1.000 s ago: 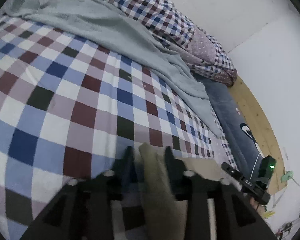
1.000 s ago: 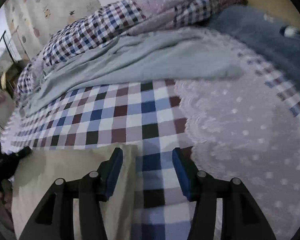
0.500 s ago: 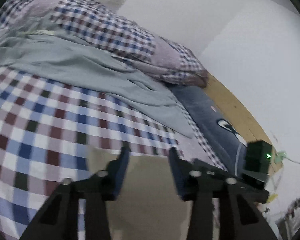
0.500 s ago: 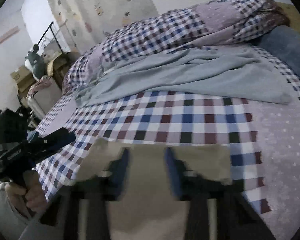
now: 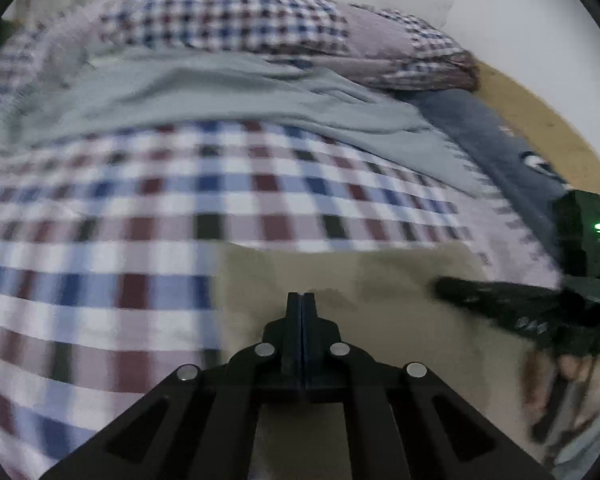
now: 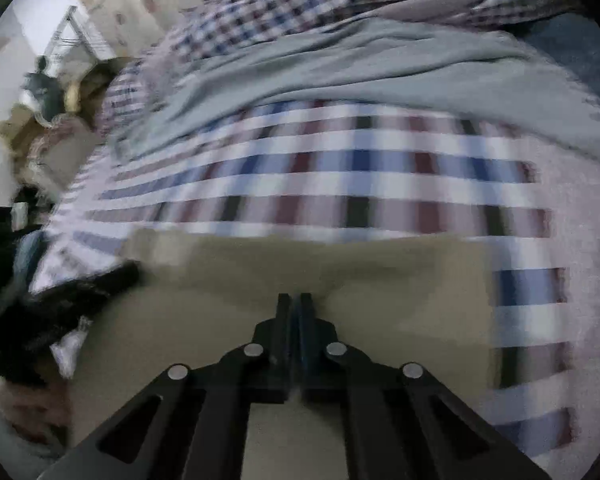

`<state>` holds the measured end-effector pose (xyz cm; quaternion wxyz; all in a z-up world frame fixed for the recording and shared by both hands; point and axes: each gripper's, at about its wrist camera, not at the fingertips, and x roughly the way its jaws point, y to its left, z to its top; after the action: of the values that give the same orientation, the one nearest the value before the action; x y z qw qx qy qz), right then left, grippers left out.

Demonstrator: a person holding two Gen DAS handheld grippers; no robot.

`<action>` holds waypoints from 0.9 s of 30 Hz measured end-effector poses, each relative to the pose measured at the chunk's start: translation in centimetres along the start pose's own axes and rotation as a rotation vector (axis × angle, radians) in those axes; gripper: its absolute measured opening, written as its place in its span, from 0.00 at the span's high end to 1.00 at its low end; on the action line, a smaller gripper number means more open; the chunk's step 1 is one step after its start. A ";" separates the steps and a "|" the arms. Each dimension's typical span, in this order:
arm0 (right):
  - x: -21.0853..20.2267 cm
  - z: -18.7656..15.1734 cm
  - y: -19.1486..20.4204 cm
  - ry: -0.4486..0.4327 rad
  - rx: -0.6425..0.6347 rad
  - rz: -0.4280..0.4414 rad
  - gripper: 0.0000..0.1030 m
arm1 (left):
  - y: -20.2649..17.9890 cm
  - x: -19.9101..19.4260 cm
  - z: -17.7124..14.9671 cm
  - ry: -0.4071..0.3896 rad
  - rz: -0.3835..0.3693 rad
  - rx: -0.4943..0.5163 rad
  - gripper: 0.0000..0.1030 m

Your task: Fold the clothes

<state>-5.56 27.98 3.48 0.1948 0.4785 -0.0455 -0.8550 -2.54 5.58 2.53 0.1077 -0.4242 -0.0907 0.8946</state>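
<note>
Since the earlier frame, both grippers are closed: left gripper [image 5: 301, 300] and right gripper [image 6: 294, 300] pinch the khaki garment [image 5: 380, 280]; its edge is best kept taut and level over the bed [image 5: 180, 200].

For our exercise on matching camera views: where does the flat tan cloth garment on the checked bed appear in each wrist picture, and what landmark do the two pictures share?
Left wrist view: the flat tan cloth garment fills the lower centre and right, under the shut jaws.
Right wrist view: the same garment spans the lower centre and left, under the shut jaws.
Shared landmark: the rumpled grey-green blanket lying across the far side of the checked bedspread.
</note>
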 end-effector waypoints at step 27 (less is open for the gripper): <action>-12.0 -14.4 -1.2 -0.094 0.148 -0.089 0.95 | -2.8 -9.8 -11.6 0.030 -0.097 0.031 0.99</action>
<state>11.69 35.19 5.00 0.1184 0.4525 -0.0961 -0.8787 12.88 6.49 3.20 0.1589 -0.4308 -0.0958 0.8832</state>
